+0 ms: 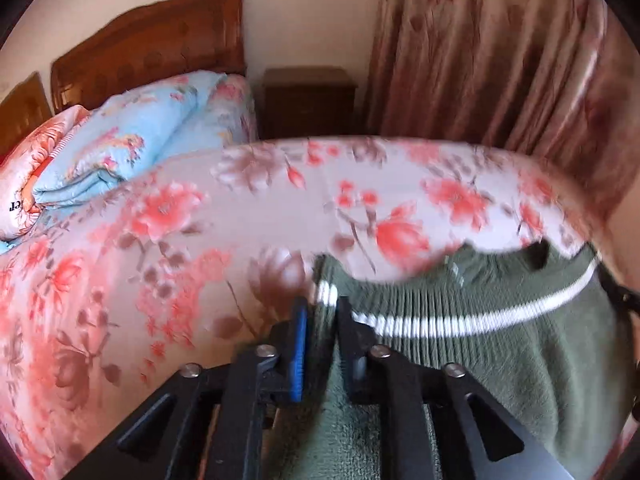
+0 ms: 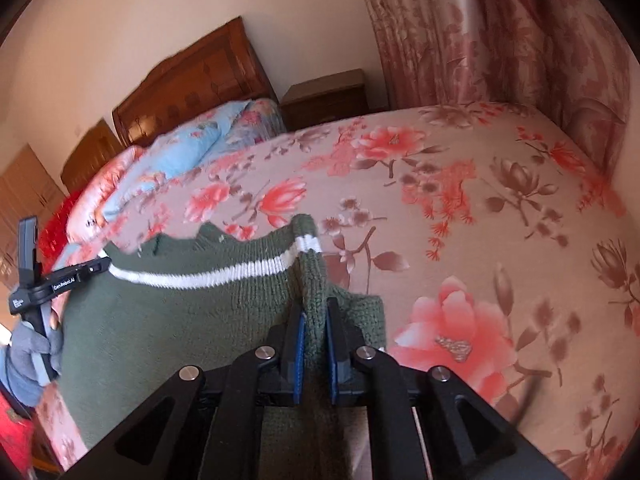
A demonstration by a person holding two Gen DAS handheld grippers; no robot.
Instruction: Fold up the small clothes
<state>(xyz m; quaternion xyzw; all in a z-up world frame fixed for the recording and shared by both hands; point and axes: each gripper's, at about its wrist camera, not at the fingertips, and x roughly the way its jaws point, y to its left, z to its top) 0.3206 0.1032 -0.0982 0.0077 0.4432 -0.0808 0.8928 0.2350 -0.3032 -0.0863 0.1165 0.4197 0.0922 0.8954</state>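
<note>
A dark green knitted sweater (image 1: 500, 356) with a white stripe near its ribbed hem hangs stretched between both grippers above the bed. My left gripper (image 1: 322, 312) is shut on the hem's left corner. My right gripper (image 2: 316, 312) is shut on the other corner of the sweater (image 2: 180, 320), which bunches up between its blue pads. The left gripper (image 2: 72, 276) also shows at the left of the right wrist view, held by a gloved hand. The sweater's lower part is hidden below both views.
A bed with a pink floral sheet (image 2: 460, 220) lies under the sweater. Folded blue floral quilts (image 1: 132, 152) lie by the wooden headboard (image 1: 160, 40). A dark nightstand (image 1: 308, 100) and patterned curtains (image 1: 500, 60) stand beyond the bed.
</note>
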